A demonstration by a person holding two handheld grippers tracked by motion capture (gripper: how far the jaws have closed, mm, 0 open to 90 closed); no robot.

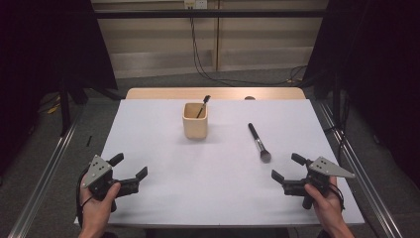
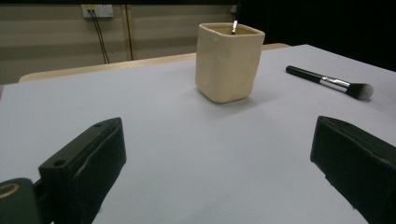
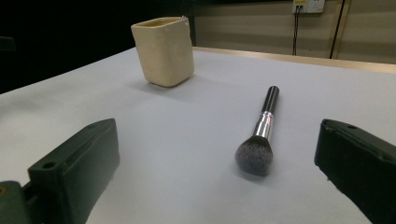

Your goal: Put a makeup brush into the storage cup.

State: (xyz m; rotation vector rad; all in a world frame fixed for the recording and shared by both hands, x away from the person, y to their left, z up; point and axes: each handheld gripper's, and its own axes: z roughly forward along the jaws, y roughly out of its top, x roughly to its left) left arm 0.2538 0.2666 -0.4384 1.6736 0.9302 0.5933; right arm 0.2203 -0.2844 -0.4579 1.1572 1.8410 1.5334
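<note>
Cream-coloured, the cup stands mid-worktop in the high view with one thin brush already inside; the makeup brush lies flat to its right, untouched. The left gripper and right gripper hover near the front edge, fingers spread and empty. The left gripper view shows wide fingers facing the cup. The right gripper view aims at the loose brush: by my reading, one in, one left
</note>
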